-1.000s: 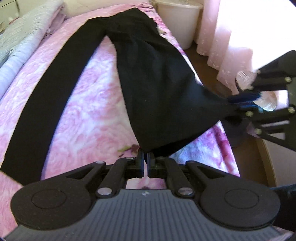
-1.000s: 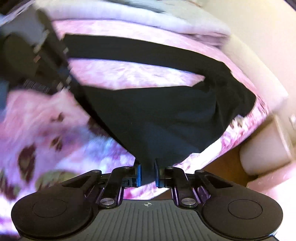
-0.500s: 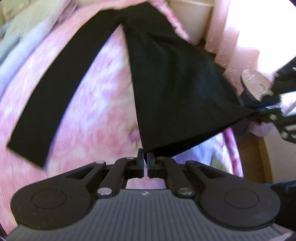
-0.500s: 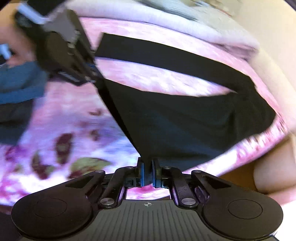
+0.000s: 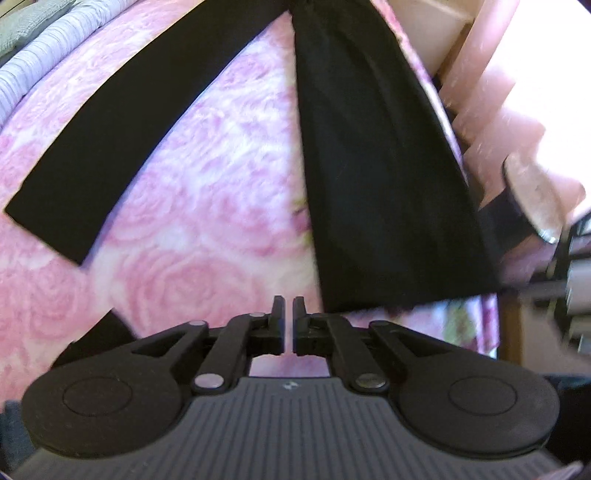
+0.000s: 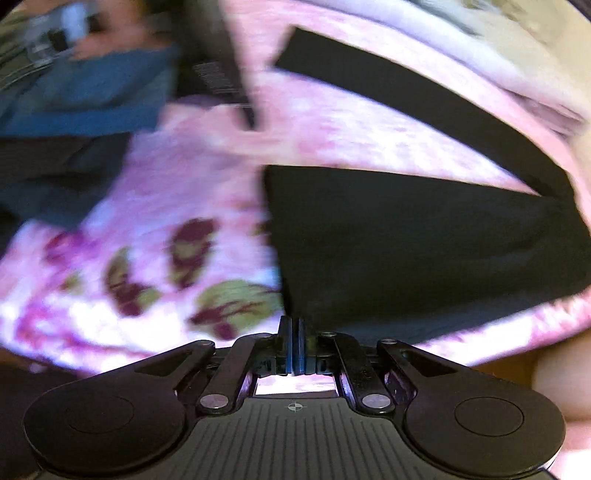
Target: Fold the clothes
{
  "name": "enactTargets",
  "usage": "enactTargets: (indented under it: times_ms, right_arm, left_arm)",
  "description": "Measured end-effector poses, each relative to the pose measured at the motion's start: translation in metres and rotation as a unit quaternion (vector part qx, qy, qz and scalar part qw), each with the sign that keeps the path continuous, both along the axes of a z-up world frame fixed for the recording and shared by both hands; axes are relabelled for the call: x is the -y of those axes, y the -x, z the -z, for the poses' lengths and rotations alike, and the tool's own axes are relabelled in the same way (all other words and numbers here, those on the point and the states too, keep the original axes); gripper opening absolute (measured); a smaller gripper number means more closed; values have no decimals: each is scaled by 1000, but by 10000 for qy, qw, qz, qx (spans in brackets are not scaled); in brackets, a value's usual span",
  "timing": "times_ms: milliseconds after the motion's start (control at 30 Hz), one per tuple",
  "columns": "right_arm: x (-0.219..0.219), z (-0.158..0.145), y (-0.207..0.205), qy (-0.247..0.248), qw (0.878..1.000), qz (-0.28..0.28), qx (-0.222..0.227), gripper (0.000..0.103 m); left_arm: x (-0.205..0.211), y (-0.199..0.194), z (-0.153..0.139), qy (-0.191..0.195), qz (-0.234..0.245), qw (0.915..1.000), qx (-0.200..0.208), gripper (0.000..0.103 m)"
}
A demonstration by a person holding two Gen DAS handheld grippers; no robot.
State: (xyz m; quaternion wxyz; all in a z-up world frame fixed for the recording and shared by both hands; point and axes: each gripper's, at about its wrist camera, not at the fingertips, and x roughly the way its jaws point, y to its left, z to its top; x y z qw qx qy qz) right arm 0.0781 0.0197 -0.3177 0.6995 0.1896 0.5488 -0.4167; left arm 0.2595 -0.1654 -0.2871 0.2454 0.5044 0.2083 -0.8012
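**Left wrist view.** The left gripper point(image 5: 288, 325) has its jaws together with only a thin slit between them, and nothing is clamped. A second ago the hem corner of the black trousers point(image 5: 384, 177) sat in these jaws; now that corner lies flat on the pink floral bedspread point(image 5: 207, 206), just to the right of the fingertips and clear of them. The released leg runs away up the bed, while the other leg point(image 5: 110, 133) lies diagonally to the left, well apart at the hems and joined at the top of the frame. This reads as the leg laid out straight; the fold itself is not yet made. A pink curtain point(image 5: 491, 92) and a pale bin point(image 5: 424, 33) stand past the bed edge on the right. A blurred dark shape at the right edge is probably the other gripper.

**Right wrist view.** The right gripper point(image 6: 291, 345) has its blue pads pressed together. The trouser hem edge lies immediately ahead and to the right of the tips; motion blur hides whether any cloth remains pinched. A second ago the fabric hung taut from these jaws; it now rests slack on the bedspread. A person's blue sleeve point(image 6: 88, 96) shows at upper left. Folded bedding point(image 6: 443, 44) borders the far leg and limits room on that side.
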Motion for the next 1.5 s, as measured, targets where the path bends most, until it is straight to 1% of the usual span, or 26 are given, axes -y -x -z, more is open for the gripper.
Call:
enactTargets:
  times_ms: [33, 67, 100, 133, 167, 200, 233, 300, 400, 500, 567, 633, 733, 833, 933, 1000, 1067, 1200, 1267, 1333, 1400, 1467, 1500]
  right_arm:
    - [-3, 1, -3, -27, 9999, -135, -4, 3]
    - [-4, 0, -3, -22, 9997, -226, -50, 6]
    - [-4, 0, 0, -28, 9997, -216, -53, 9]
    - [-2, 0, 6, -63, 9999, -89, -1, 12]
    - [1, -1, 12, -96, 9999, 40, 40, 17]
    - [3, -1, 22, -115, 9998, 176, 23, 23]
    - [5, -1, 32, -134, 9994, 311, 6, 26]
    - [10, -2, 51, -173, 9982, 578, -39, 31]
    - [13, -5, 85, -234, 9947, 946, -333, 33]
    - [17, -19, 120, -245, 9882, 1465, -380, 36]
    - [21, -32, 143, -182, 9833, 1778, -356, 37]
    - [26, -45, 166, -108, 9789, 2017, -320, 38]
    - [36, -60, 200, -41, 9736, 2270, -245, 40]
    - [53, -68, 238, -1, 9712, 2381, -84, 42]
    - [71, -74, 283, 98, 9697, 2439, 84, 44]
    - [85, -81, 321, 77, 9686, 2479, 196, 45]
    - [98, -90, 357, 115, 9669, 2533, 276, 45]
    - [124, -123, 424, 293, 9609, 2727, 383, 49]
    - [137, -141, 448, 415, 9596, 2752, 414, 50]
    - [151, -159, 469, 531, 9591, 2749, 424, 55]
    - [165, -176, 485, 624, 9577, 2769, 469, 66]
    - [177, -191, 497, 669, 9546, 2846, 580, 71]
    - [184, -199, 503, 678, 9525, 2897, 650, 73]
  left_arm:
    - [0, 5, 1, -52, -4, 10000, -60, 4]
    - [-1, 12, 7, -125, 9, 9999, -51, 9]
    - [-2, 18, 12, -198, 22, 9998, -41, 12]
    - [-4, 25, 18, -271, 35, 9996, -32, 19]
    - [-5, 31, 24, -341, 45, 9994, -18, 24]
    - [-5, 36, 32, -380, 20, 9993, 61, 24]
    - [-7, 40, 39, -427, 16, 9990, 129, 24]
    - [-11, 42, 45, -319, 109, 9992, 233, 25]
    - [-12, 43, 42, -263, 179, 9985, 438, 24]
    - [-12, 43, 37, -298, 174, 9974, 637, 24]
    - [-14, 47, 29, -272, 197, 9964, 783, 22]
    - [-16, 54, 16, -216, 158, 9962, 824, 22]
    - [-13, 69, -4, -286, -149, 9965, 774, 22]
    - [-8, 94, -22, -265, -535, 9953, 766, 23]
    - [-1, 128, -41, -156, -900, 9928, 778, 25]
    - [3, 153, -55, -101, -1143, 9903, 785, 25]
    - [7, 179, -70, -54, -1319, 9884, 754, 29]
    - [15, 226, -97, 97, -1495, 9862, 709, 37]
    - [20, 244, -110, 158, -1579, 9853, 627, 44]
    - [26, 259, -122, 230, -1631, 9847, 567, 50]
    - [33, 270, -132, 314, -1640, 9845, 531, 55]
    - [41, 275, -140, 381, -1681, 9836, 535, 64]
    - [45, 276, -143, 406, -1717, 9830, 514, 65]
